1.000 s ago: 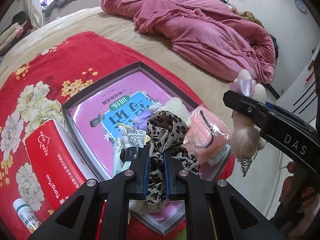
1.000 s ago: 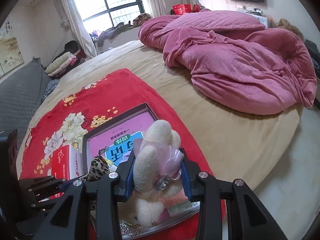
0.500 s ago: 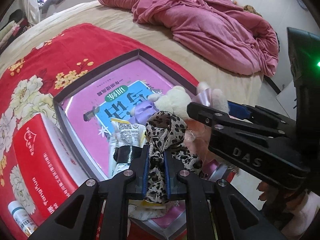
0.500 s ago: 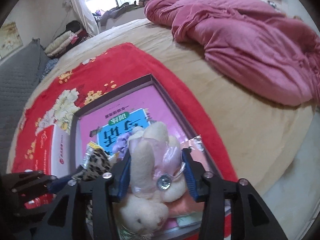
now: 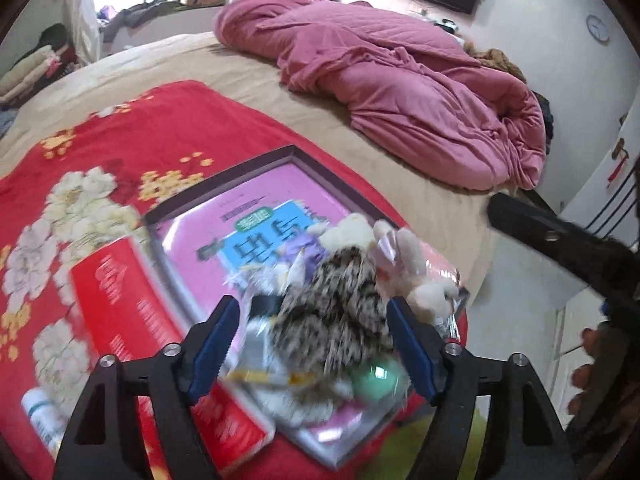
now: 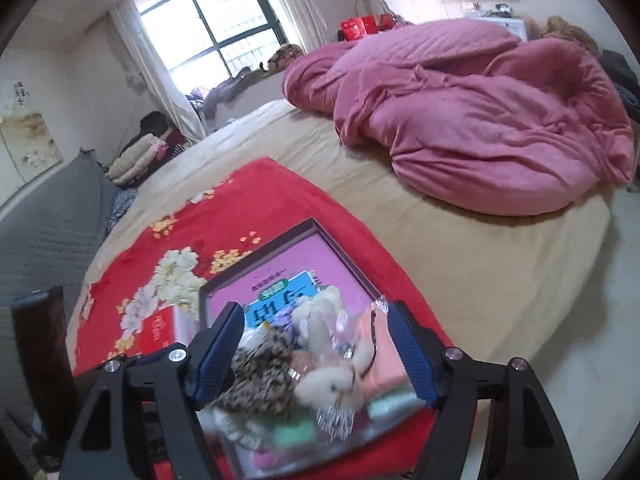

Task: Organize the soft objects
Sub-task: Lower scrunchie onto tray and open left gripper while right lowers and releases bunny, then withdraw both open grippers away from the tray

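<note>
Clutter around the work area: red floral blanket (image 5: 120,136) spread on the tan bed (image 6: 460,248), rumpled pink duvet (image 5: 400,92) well behind it, folded clothes piled near the window (image 6: 216,28). Red box (image 5: 132,320) lay on the blanket, touching the left edge of the tray (image 5: 248,168); a small white bottle (image 5: 40,412) sat just beside the box's near corner.

Tray was a shallow dark-rimmed rectangle on the blanket. Pink and blue book (image 5: 256,232) lay flat on its floor. Near end was piled up: leopard-print cloth (image 5: 336,300), cream plush toy (image 6: 328,372) with a clear pinkish bow, a peach item in a clear bag (image 6: 380,356), green pieces underneath, blurred, can't identify.

Left gripper (image 5: 314,344) hung over the tray's near end, jaws opening, blue pads spread wide. Leopard cloth sat between them on the pile, motion-blurred; pads didn't appear to press it.

Right gripper (image 6: 316,356) same story: jaws opening, pads wide apart, plush toy and leopard cloth lying between them in the tray, neither pinched. Its black body showed at the right edge of the left wrist view, off the tray.

Both soft items were inside the tray, touching each other, plush to the right of the cloth.
</note>
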Motion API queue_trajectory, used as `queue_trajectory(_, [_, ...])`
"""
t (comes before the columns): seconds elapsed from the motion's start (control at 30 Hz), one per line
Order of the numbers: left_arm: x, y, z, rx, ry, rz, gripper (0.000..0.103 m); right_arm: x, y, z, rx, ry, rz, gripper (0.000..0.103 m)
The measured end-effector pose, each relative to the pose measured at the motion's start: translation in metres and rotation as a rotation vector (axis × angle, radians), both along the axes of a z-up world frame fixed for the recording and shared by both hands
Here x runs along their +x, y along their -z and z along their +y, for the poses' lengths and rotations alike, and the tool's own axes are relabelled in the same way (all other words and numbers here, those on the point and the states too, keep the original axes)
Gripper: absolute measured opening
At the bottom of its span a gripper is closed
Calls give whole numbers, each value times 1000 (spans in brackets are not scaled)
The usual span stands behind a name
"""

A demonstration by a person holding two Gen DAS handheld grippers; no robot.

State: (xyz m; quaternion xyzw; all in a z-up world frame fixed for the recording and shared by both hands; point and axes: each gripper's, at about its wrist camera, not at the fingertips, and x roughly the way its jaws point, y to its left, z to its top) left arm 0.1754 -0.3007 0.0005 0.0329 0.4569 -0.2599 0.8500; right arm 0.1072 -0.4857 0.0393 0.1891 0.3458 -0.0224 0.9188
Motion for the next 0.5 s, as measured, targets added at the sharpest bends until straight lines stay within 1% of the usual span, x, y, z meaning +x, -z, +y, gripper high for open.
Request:
queue_trajectory(0.07, [-15, -7, 10, 15, -8, -15, 79, -15, -8, 8, -27, 5, 13, 78])
queue_trajectory(0.13, [-27, -13, 20, 19, -20, -23, 80, -30, -12, 16, -49, -12, 13, 78])
queue_trajectory(0.23, [-48, -21, 35, 31, -45, -33, 81, -60, -16, 38, -110, -40, 25, 79])
queue_trajectory(0.37, [-75, -26, 49, 53, -63, -49, 81, -87, -11, 57, -151, -57, 50, 82])
queue_trajectory(0.5, [-96, -24, 64, 51, -76, -31, 81, -103, 0, 70, -162, -46, 82, 83])
